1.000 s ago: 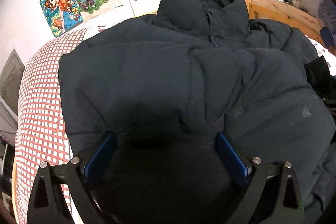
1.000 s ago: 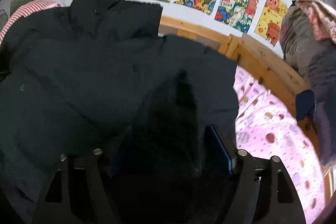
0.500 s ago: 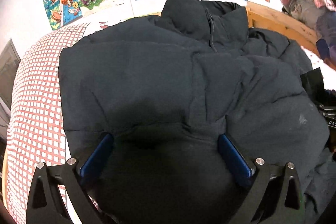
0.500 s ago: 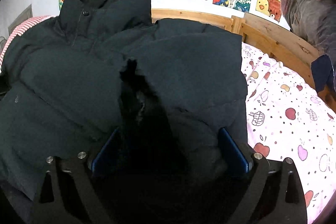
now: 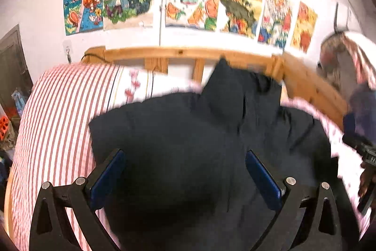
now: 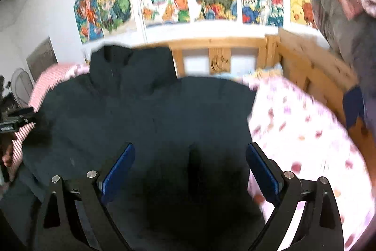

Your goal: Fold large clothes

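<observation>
1. Lifted and drawn back since a second ago: both views sat low over the fabric then, and now take in the whole garment plus the headboard and wall behind it. Right jaws just been opening, with nothing pressed between them.
2. Far left: red-and-white striped quilt (image 5: 54,124) bunched along the bed's left side, just beside the garment's left edge.
3. Left gripper (image 5: 185,171): jaws spread wide, blue pads clear of the cloth, gripping nothing; only dark fabric below the gap.
4. Centre: dark navy puffy padded jacket (image 5: 199,145) lying across the bed, stand-up collar (image 6: 131,67) at the far end against the pale wooden slatted headboard (image 5: 188,55), hem near, sides seemingly already turned in toward the middle.
5. Right gripper (image 6: 190,171): wide open too, empty, hovering above the jacket's near right part.
6. Right: white bedsheet with pink fruit print (image 6: 300,128) bare beside the jacket's right edge.
7. Far right: heap of grey and patterned clothes (image 6: 340,6) up beyond the bed rail, well apart from the work.
8. Step in hand, by judgement: checking the half-made fold before the next one. To do well: take the near hem at two matching points, one per gripper, pinching all padded layers; raise both sides evenly and carry toward the collar; lay down flat and press out trapped air, since puffy filling will likely spring open.
</observation>
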